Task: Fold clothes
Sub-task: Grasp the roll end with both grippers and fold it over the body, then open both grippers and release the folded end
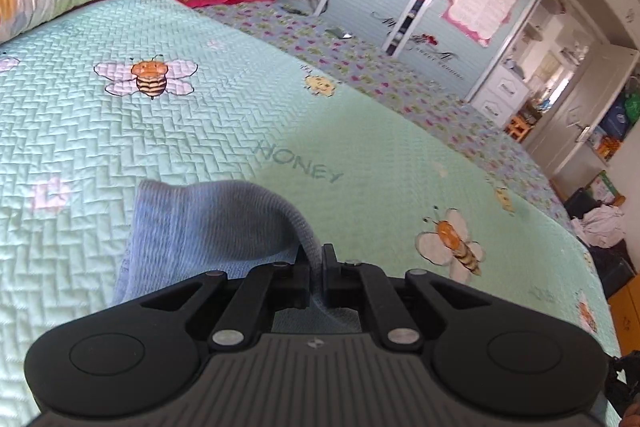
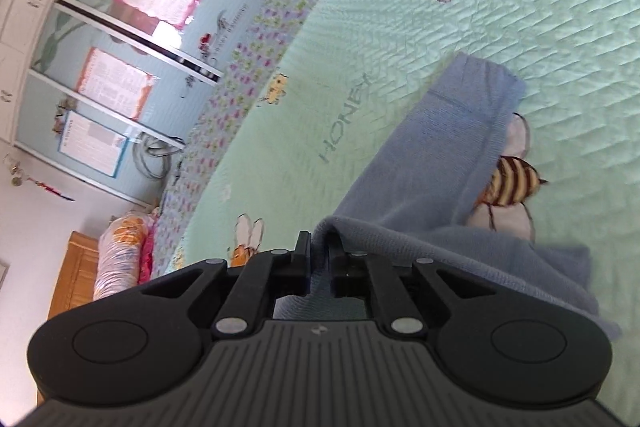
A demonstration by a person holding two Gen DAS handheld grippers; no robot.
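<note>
In the left wrist view, the left tool (image 1: 316, 261) is closed on an edge of the blue knitted garment (image 1: 200, 227). The cloth hangs away from it to the lower left of the frame, above the green bee bedspread (image 1: 240, 99).

In the right wrist view, the right tool (image 2: 319, 250) stands narrow with another fold of the garment (image 2: 436, 155) between its fingers. The long axis of the cloth runs from there toward the upper right of the frame, with its far end lying on the bedspread (image 2: 560, 39). I judge the fold must go along this line.
</note>
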